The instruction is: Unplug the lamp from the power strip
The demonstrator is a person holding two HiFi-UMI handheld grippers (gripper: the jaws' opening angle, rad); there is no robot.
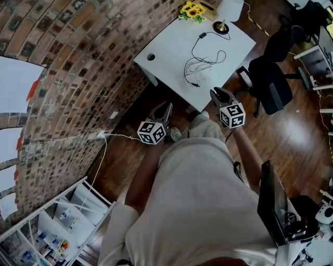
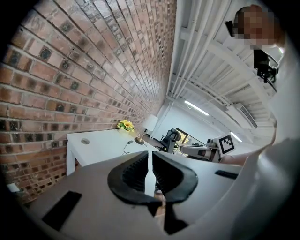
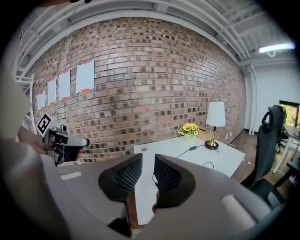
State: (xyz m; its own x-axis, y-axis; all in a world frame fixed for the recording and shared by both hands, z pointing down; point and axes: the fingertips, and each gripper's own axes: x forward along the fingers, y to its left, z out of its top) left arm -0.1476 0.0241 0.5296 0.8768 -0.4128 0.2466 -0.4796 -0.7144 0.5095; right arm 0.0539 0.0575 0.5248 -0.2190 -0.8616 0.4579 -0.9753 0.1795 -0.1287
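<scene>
Holding my left gripper point(image 1: 166, 106) out in front of me, I have its jaws drawn together to a thin slit with nothing between them. My right gripper point(image 1: 216, 92) stands beside it, jaws parted with a clear gap and nothing in them. Both hang over the wooden floor point(image 1: 291, 140), short of the white tabletop point(image 1: 166, 49) against the brick wall point(image 1: 78, 57). The lamp point(image 1: 222, 26) stands at the tabletop's far corner, beside yellow flowers point(image 1: 192, 10). Its black cord point(image 1: 208, 52) loops toward the near edge, where a pale power strip point(image 1: 199, 67) lies among white cables, hard to make out. A dark office chair point(image 1: 270, 83) stands to the right.
</scene>
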